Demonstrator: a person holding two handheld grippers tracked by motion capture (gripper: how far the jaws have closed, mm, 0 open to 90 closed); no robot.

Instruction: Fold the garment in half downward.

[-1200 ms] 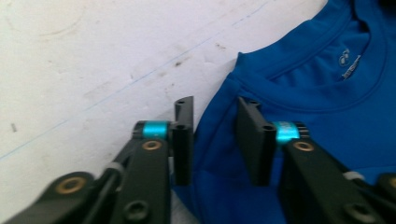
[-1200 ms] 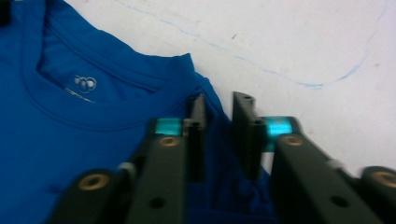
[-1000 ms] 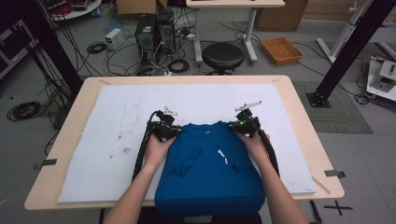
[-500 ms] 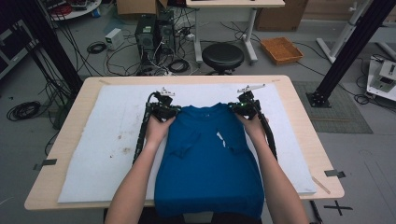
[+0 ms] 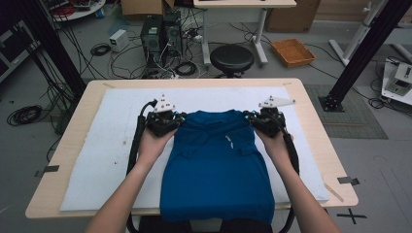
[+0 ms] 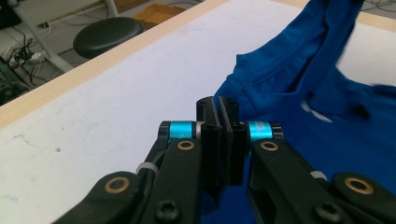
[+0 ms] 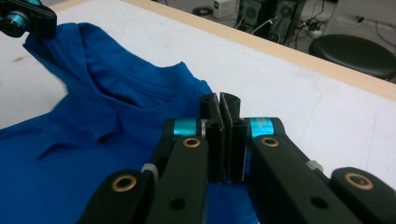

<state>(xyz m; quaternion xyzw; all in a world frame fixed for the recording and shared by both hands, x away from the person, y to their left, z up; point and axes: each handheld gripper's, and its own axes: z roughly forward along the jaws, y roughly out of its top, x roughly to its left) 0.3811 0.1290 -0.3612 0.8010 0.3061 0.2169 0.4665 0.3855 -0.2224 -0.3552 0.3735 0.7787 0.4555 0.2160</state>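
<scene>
Both claws, left (image 5: 180, 119) and right (image 5: 248, 116), clamp the shirt (image 5: 217, 170) shoulders; it lies mostly spread on the bench (image 5: 311, 126), hem overhanging.

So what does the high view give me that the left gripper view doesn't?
High view alone: both forearms, the whole blue shirt with its hem hanging over the near table edge, and the right tongs at its right shoulder. Left gripper view alone: the left tongs up close, jaws pressed together on cloth at the shirt's edge. Shared: shirt, white mat, black stool.
</scene>
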